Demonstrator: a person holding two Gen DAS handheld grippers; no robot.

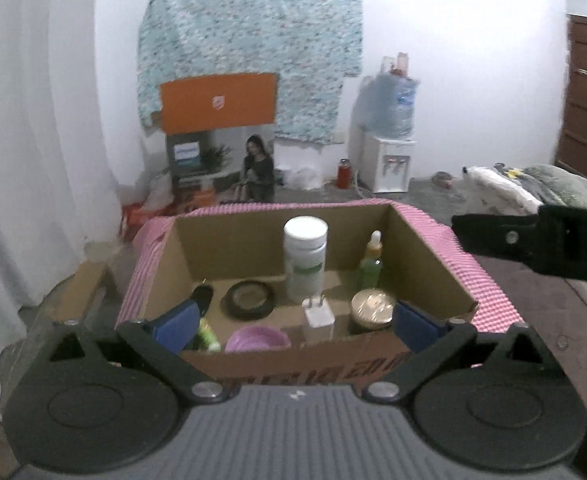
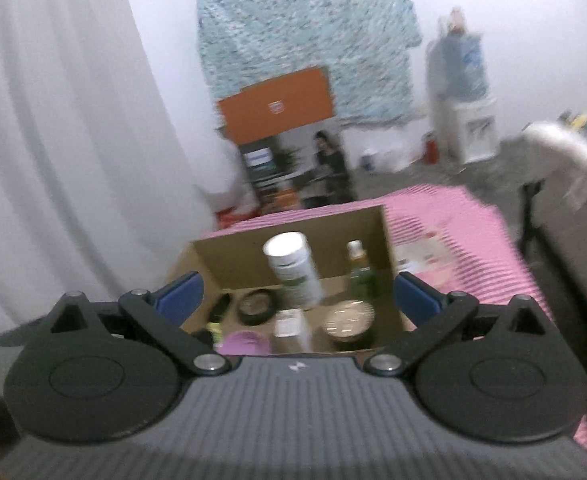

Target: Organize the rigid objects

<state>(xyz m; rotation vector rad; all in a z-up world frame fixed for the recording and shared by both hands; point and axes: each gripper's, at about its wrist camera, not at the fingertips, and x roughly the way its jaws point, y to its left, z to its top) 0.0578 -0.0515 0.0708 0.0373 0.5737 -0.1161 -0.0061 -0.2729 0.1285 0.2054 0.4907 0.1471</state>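
An open cardboard box [image 1: 253, 236] with pink checkered flaps holds several items: a tall white bottle [image 1: 305, 260], a green dropper bottle [image 1: 371, 266], a gold-lidded jar [image 1: 373, 308], a white charger plug [image 1: 318, 314], a black round lid [image 1: 251, 299], a pink bowl [image 1: 257, 338] and a green tube [image 1: 207, 336]. My left gripper [image 1: 293, 326] is open and empty, its blue pads at the box's near edge. My right gripper [image 2: 299, 300] is open and empty above the same box [image 2: 353, 228]; this view is blurred. The white bottle [image 2: 293, 272] shows there too.
Part of the other gripper [image 1: 533, 240] reaches in at the right of the left wrist view. A white curtain [image 2: 73, 120] hangs at the left. A water dispenser [image 1: 389, 136], an orange box [image 1: 217, 100] and bedding [image 1: 533, 188] lie beyond.
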